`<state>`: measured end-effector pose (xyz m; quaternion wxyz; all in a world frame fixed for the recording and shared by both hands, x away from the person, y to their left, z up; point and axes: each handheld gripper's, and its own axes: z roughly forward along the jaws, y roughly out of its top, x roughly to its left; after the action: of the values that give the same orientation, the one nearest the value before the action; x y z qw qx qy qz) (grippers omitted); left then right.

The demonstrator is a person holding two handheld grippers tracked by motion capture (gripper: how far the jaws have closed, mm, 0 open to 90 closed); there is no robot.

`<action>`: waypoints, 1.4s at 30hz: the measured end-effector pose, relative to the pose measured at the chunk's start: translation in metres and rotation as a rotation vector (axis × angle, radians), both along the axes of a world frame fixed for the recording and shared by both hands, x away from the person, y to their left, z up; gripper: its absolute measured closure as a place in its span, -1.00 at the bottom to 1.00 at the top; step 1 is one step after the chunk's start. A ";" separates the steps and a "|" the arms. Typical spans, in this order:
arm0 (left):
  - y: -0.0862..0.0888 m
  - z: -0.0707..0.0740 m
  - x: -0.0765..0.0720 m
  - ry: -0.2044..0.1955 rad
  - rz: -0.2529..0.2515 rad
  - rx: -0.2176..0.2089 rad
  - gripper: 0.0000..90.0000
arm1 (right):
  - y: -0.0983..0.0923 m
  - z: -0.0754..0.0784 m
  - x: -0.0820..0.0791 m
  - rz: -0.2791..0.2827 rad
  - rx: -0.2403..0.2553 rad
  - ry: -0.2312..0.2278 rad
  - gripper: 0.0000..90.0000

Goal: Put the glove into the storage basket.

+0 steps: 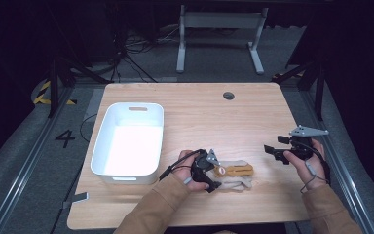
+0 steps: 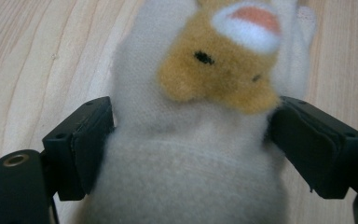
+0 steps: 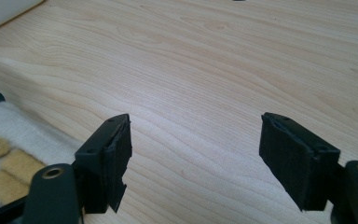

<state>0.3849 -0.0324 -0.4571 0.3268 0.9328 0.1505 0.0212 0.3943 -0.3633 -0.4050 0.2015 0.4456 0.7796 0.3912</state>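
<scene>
Plush sock [image 2: 186,154] between left fingers [image 2: 81,149]

High view looks forward and down over the table [image 1: 195,105]; both gripper views skim it closely, sharing the plush sock [image 2: 191,154].

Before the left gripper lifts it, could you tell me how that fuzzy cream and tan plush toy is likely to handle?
The plush toy looks soft and fleecy, so it will probably squash between the left gripper jaws flanking it. It lies flat and limp on the table, so it likely droops when lifted. It seems light and unlikely to roll.
</scene>
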 end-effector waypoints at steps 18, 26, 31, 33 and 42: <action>-0.015 -0.001 0.000 0.014 -0.017 0.015 -0.69 | -0.001 -0.004 0.002 -0.005 -0.017 0.013 -0.42; -0.017 -0.003 -0.001 -0.005 -0.036 -0.012 -0.57 | 0.000 -0.004 0.002 -0.004 0.014 -0.003 -0.41; -0.017 -0.004 -0.001 -0.013 -0.027 -0.046 -0.34 | 0.001 -0.004 0.002 -0.008 0.031 -0.009 -0.41; -0.017 -0.004 -0.001 -0.015 -0.016 -0.058 -0.22 | 0.000 -0.004 0.002 -0.009 0.028 -0.009 -0.41; -0.016 -0.003 -0.005 0.024 0.009 -0.080 0.47 | 0.000 -0.006 0.002 -0.010 0.027 -0.005 -0.41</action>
<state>0.3803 -0.0484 -0.4599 0.3620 0.9185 0.1591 0.0054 0.3959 -0.3628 -0.4108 0.1993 0.4514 0.7714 0.4018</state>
